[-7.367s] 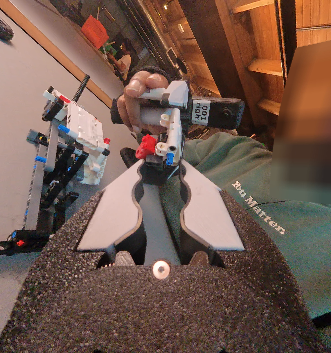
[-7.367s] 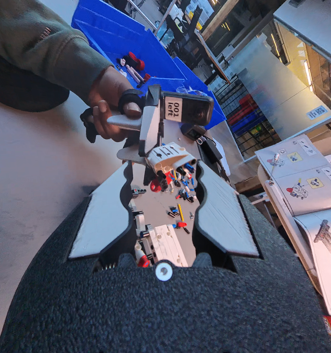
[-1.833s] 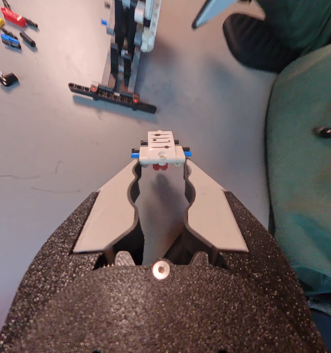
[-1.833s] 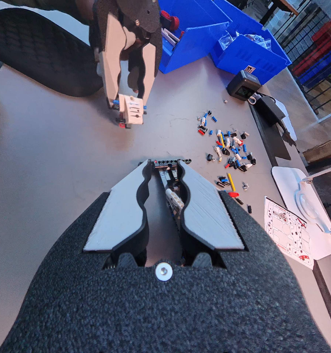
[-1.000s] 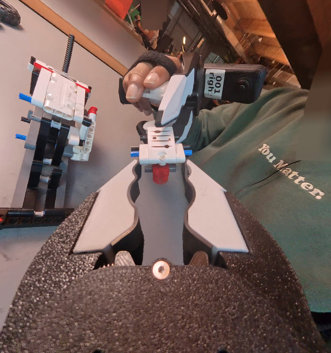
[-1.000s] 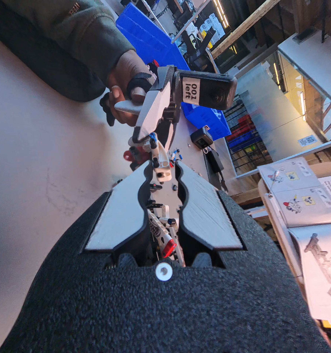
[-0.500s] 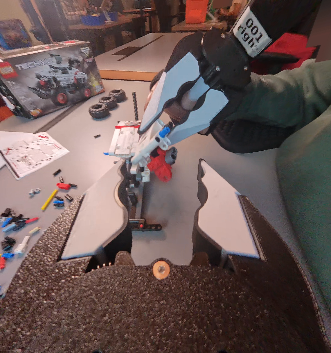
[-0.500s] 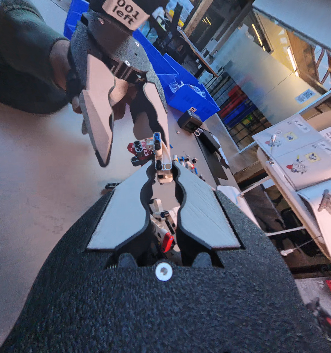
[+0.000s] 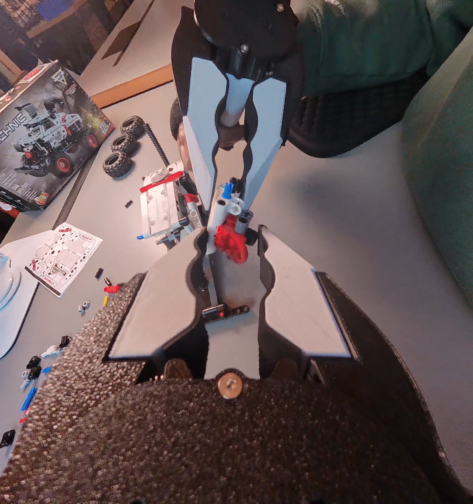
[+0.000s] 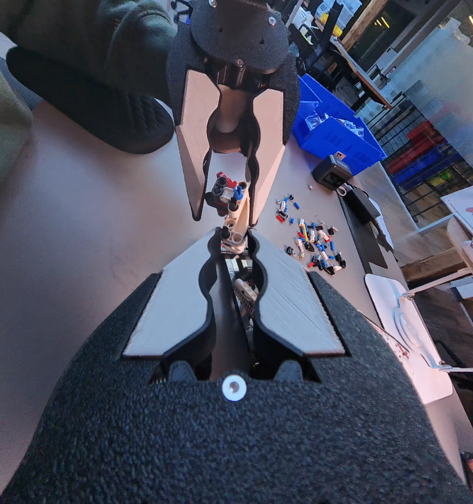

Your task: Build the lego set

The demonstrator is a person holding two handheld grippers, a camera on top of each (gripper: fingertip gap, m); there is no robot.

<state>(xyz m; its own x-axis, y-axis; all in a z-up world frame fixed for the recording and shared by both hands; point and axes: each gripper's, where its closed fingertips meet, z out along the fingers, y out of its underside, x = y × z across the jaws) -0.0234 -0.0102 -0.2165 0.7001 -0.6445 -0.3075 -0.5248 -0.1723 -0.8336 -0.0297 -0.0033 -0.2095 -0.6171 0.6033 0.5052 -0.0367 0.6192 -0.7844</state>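
A small sub-assembly (image 9: 224, 210), a white beam with a red part, grey connector and blue pin, hangs above the grey table. My right gripper (image 10: 233, 231) is shut on its white end (image 10: 235, 231); in the left wrist view the right gripper (image 9: 228, 204) comes down from above. My left gripper (image 9: 230, 230) has its jaws drawn in around the red and black end, both fingers touching it. In the right wrist view the left gripper (image 10: 226, 218) straddles it from above. The part-built white and black truck chassis (image 9: 159, 207) lies on the table behind.
The set's box (image 9: 36, 141), three black tyres (image 9: 121, 152), a black toothed rod (image 9: 156, 144) and a sticker sheet (image 9: 63, 256) lie to the left. Loose small parts (image 10: 314, 245), blue bins (image 10: 336, 136), a small black device (image 10: 330, 174) and a white stand base (image 10: 410, 341) also show. Left and right tips are no more than a few centimetres apart.
My left gripper let go of the sub-assembly while the right kept it. Its jaws have since narrowed around the red end. Both grippers now tilt down towards the table.
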